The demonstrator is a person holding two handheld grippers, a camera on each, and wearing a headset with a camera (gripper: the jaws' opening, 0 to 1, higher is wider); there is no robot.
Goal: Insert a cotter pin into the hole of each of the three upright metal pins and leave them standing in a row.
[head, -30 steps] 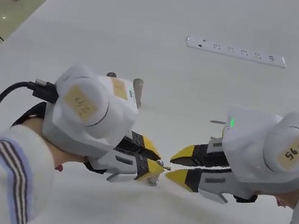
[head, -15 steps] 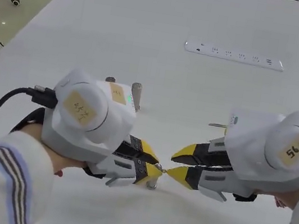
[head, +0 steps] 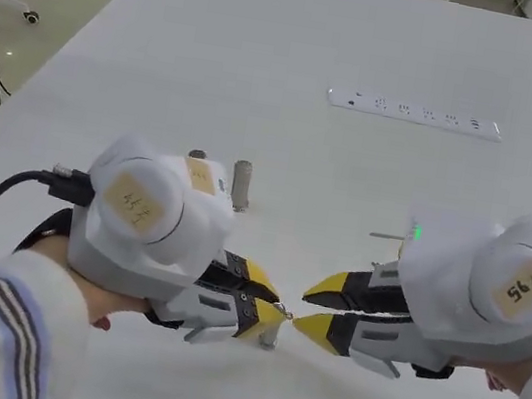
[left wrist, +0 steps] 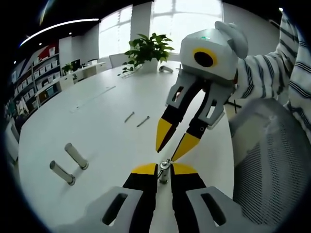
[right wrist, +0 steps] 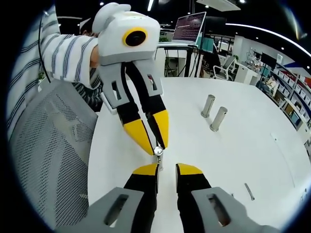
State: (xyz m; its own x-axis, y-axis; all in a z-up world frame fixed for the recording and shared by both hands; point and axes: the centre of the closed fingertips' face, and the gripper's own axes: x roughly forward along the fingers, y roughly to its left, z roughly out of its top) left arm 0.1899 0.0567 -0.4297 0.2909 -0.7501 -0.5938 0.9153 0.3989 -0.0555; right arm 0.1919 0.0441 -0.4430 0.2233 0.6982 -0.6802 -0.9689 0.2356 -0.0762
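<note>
My left gripper (head: pixel 277 304) is shut on a short metal pin (head: pixel 268 338) that stands on the white table, low in the head view. In the left gripper view the same pin (left wrist: pixel 164 172) sits between the yellow jaw tips. A thin cotter pin (head: pixel 286 313) shows at the pin's top. My right gripper (head: pixel 302 306) faces the left one tip to tip, jaws apart on either side of that top. Two more upright pins (right wrist: pixel 208 106) (right wrist: pixel 218 118) stand side by side further back; one of them (head: pixel 240 184) rises behind the left gripper's body.
Loose cotter pins (left wrist: pixel 129 117) (left wrist: pixel 143 121) lie on the table beyond the grippers, and another (right wrist: pixel 248 191) lies to the right. A white power strip (head: pixel 415 113) lies at the far side. A mesh chair back (left wrist: pixel 272 165) is close to the table's near edge.
The head camera has tilted, shifting the whole picture down. Both grippers stay tip to tip around the held pin, with hardly any move of their own.
</note>
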